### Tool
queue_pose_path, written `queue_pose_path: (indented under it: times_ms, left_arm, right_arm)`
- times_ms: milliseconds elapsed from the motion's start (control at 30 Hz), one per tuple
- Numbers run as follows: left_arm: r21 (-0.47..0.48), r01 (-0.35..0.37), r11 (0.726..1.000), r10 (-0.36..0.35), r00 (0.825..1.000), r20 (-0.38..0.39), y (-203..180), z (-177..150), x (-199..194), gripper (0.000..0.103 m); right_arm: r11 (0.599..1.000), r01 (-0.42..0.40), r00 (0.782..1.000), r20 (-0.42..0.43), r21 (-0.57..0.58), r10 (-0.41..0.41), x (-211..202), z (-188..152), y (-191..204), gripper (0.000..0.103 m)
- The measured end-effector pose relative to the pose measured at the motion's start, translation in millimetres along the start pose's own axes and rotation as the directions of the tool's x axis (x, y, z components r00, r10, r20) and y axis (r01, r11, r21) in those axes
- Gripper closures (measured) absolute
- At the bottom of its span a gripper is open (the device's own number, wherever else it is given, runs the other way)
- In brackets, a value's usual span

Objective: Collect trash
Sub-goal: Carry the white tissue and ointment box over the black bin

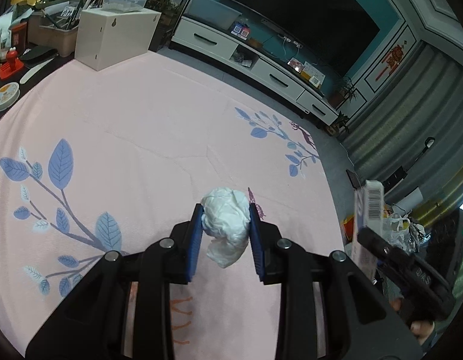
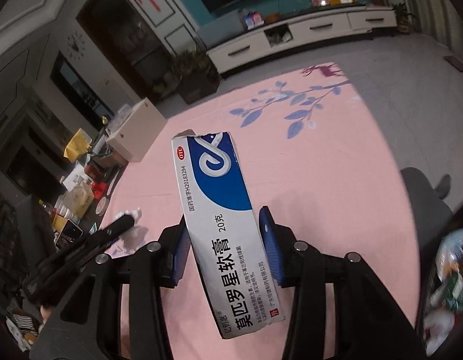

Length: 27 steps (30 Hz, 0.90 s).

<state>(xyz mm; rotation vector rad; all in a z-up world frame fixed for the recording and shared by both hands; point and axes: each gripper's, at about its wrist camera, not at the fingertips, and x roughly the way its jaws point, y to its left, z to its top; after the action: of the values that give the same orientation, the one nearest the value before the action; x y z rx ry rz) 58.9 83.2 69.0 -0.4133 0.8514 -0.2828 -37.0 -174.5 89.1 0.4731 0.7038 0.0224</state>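
Room: dark TV (image 1: 303,15) over a white cabinet (image 1: 252,60), grey floor

Surface: one pink rug (image 1: 141,138) with blue leaf prints; a white box (image 1: 114,39) at its far left corner

Trash, two pieces:
- one blue-and-white carton (image 2: 219,219), raised above the rug, clamped lengthwise in the right gripper (image 2: 223,228)
- one white paper wad (image 1: 226,225), over the rug's near edge, squeezed between the pads of the left gripper (image 1: 225,225)

Bin (image 2: 447,285): beside the rug's right edge, part filled
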Motion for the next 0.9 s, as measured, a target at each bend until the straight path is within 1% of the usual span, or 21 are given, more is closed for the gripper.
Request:
queue_pose_path:
  times_ms: [100, 167, 233, 333, 367, 500, 633, 667, 733, 800, 900]
  left_arm:
    - [0.027, -0.009, 1.000, 0.008, 1.000, 0.023, -9, -8, -8, 0.073]
    - [0.050, -0.020, 0.999, 0.018, 0.999, 0.036, -20, -15, -10, 0.073]
    - [0.068, 0.001, 0.998, -0.004, 0.999, 0.044, -32, -22, -15, 0.073]
    - [0.124, 0.057, 0.991, -0.064, 0.997, 0.051, -61, -36, -27, 0.073]
    - [0.141, 0.074, 0.987, -0.082, 0.996, 0.047, -69, -38, -28, 0.073]
    - [0.208, 0.151, 0.966, -0.160, 0.987, 0.030, -112, -63, -36, 0.073]
    - [0.278, 0.192, 0.941, -0.205, 0.979, 0.017, -154, -87, -39, 0.073]
    - [0.300, 0.202, 0.932, -0.215, 0.976, 0.011, -166, -94, -39, 0.073]
    - [0.330, 0.226, 0.916, -0.236, 0.972, -0.011, -188, -104, -35, 0.073]
    - [0.346, 0.258, 0.902, -0.259, 0.965, -0.043, -211, -116, -29, 0.073]
    - [0.363, 0.286, 0.887, -0.275, 0.958, -0.081, -234, -129, -18, 0.073]
  right_arm:
    - [0.998, 0.061, 0.995, 0.075, -0.003, -0.061, -29, -9, -6, 0.059]
    - [0.995, 0.096, 0.985, 0.142, 0.005, -0.096, -53, -15, -13, 0.059]
    - [0.993, 0.114, 0.972, 0.202, 0.028, -0.117, -75, -21, -21, 0.059]
    - [0.988, 0.148, 0.957, 0.244, 0.044, -0.154, -92, -22, -28, 0.058]
    - [0.986, 0.162, 0.948, 0.269, 0.049, -0.169, -100, -21, -30, 0.058]
    - [0.978, 0.192, 0.920, 0.333, 0.075, -0.206, -123, -23, -41, 0.058]
    - [0.970, 0.211, 0.892, 0.382, 0.125, -0.243, -152, -30, -64, 0.058]
    - [0.964, 0.220, 0.879, 0.398, 0.152, -0.263, -160, -32, -73, 0.058]
    - [0.954, 0.229, 0.863, 0.414, 0.193, -0.291, -170, -35, -85, 0.058]
    - [0.946, 0.229, 0.851, 0.424, 0.230, -0.309, -179, -38, -98, 0.058]
    - [0.926, 0.241, 0.835, 0.423, 0.292, -0.351, -188, -42, -121, 0.058]
